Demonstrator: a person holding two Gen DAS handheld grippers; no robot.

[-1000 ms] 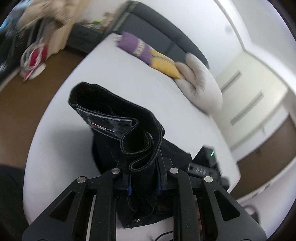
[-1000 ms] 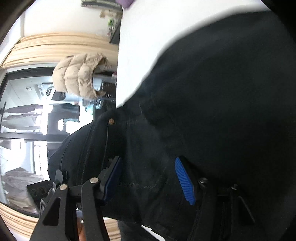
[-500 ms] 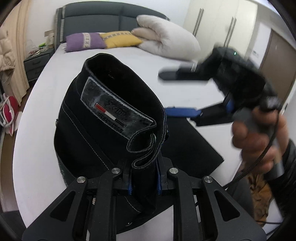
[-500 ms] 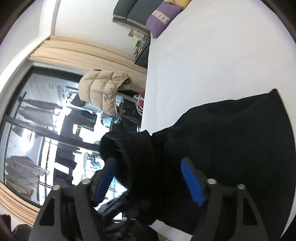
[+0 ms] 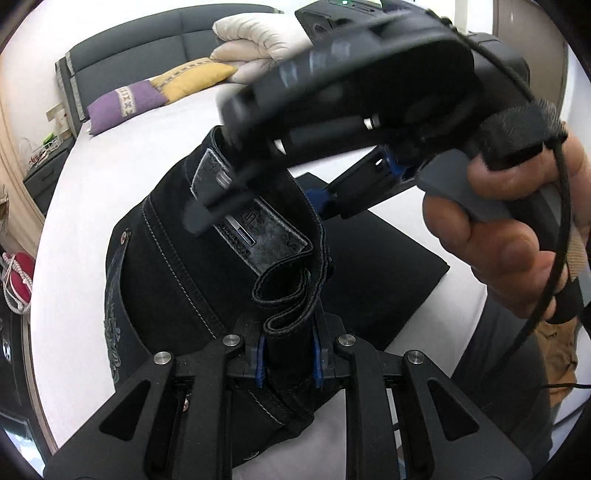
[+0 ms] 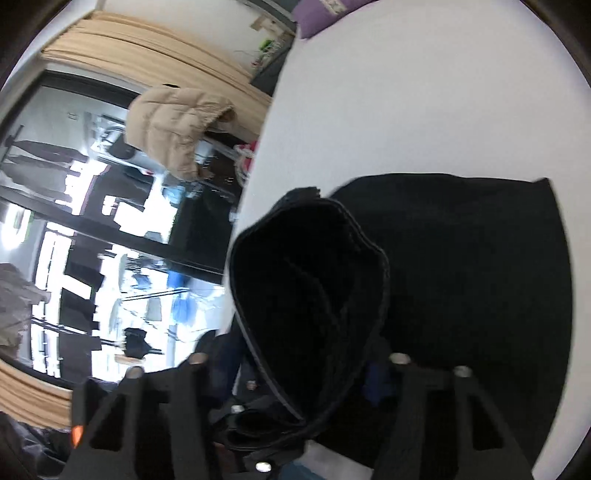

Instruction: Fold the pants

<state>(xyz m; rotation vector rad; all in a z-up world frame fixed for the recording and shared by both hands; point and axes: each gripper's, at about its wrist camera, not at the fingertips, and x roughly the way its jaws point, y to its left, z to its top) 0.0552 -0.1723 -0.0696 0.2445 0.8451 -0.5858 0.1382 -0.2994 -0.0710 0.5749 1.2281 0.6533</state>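
Observation:
Black jeans with a grey waistband label lie partly folded on a white bed. My left gripper is shut on the bunched waistband and holds it up off the bed. My right gripper reaches in from the right, open, with its fingers straddling the raised waistband. In the right wrist view the waistband loop stands between the spread fingers of the right gripper. The folded legs lie flat on the bed behind.
Purple and yellow cushions and a cream pillow lie by the grey headboard. A beige puffer jacket hangs beside the bed near a window.
My right gripper has moved in close over the raised waistband and now straddles it. My left gripper still holds the waistband.

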